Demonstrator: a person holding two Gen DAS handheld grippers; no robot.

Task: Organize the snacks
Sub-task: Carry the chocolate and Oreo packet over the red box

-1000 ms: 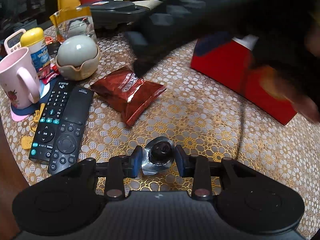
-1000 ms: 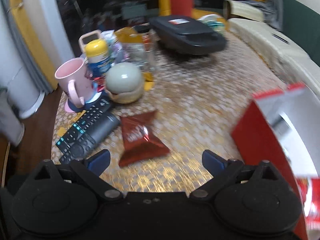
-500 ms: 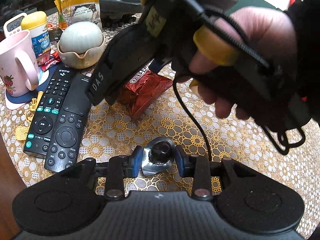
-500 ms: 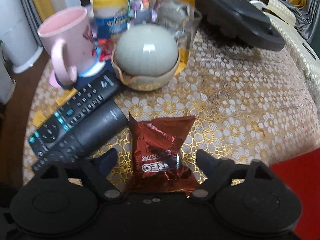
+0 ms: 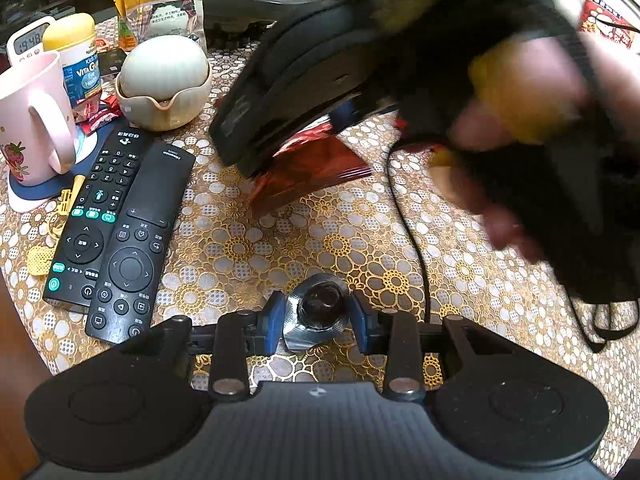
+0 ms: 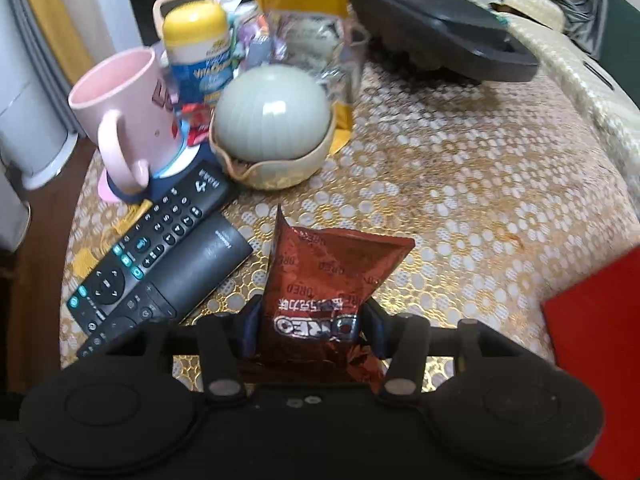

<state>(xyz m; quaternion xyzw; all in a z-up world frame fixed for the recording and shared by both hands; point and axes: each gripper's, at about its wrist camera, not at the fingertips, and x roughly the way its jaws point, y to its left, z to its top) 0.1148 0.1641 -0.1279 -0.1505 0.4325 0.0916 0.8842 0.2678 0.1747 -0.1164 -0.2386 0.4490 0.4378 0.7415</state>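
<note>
A dark red Oreo snack bag (image 6: 332, 280) lies on the patterned table, its near end between the fingers of my right gripper (image 6: 312, 330), which is shut on it. In the left wrist view the same bag (image 5: 308, 168) shows partly under the blurred right gripper body and hand. My left gripper (image 5: 316, 320) is shut on a small foil-wrapped dark chocolate (image 5: 318, 312) and hovers just above the tablecloth near the front. A red box (image 6: 596, 352) stands at the right.
Two black remotes (image 5: 120, 232) lie at the left beside a pink mug (image 5: 32, 120). A grey ball in a beige bowl (image 6: 272, 128), a yellow-lidded bottle (image 6: 198, 52), a yellow snack pouch (image 5: 160, 12) and a black tray (image 6: 436, 24) sit behind. A black cable (image 5: 416, 248) crosses the cloth.
My right gripper came down over the Oreo bag and its fingers closed on the bag's near end. My left gripper kept still with the foil chocolate.
</note>
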